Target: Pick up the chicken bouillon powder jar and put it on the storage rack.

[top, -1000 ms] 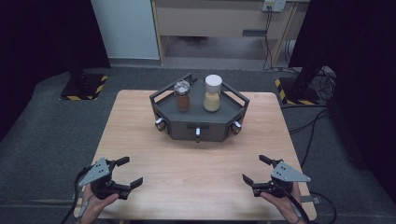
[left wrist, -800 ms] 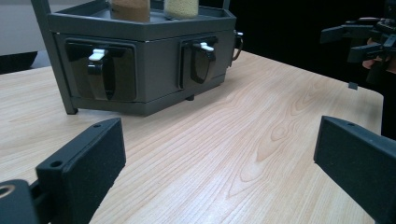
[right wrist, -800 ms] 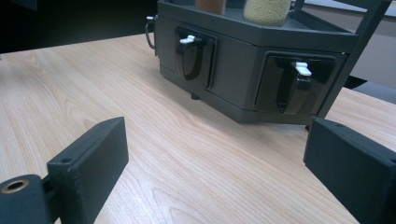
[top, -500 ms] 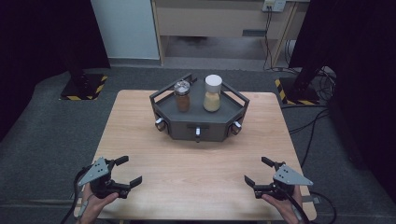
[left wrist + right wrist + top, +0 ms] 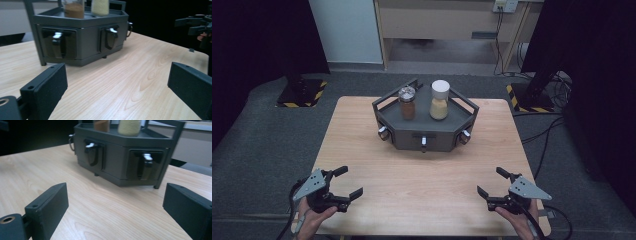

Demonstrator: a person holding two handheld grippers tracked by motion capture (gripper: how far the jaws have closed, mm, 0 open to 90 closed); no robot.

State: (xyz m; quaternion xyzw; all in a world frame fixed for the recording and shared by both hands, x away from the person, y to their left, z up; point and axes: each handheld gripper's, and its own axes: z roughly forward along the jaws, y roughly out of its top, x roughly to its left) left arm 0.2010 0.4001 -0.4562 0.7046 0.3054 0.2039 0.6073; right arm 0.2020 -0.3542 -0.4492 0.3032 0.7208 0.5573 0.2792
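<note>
Both the left gripper [image 5: 346, 183] and the right gripper [image 5: 493, 184] were held near the table's [image 5: 422, 175] front edge, jaws spread wide, empty. The dark hexagonal drawer rack [image 5: 424, 131] stood well apart, carrying two spice jars [image 5: 407, 103].

Two jars [image 5: 424, 101] stand side by side on the rack [image 5: 424, 131] at the desk's [image 5: 422, 180] far middle, apparently centred.

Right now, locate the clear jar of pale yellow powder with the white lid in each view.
High view: clear jar of pale yellow powder, upper centre, right on the dark grey rack.
Left gripper view: top centre, lid cropped.
Right gripper view: top, right of centre.
Shared landmark: neighbouring brown-powder jar.
</note>
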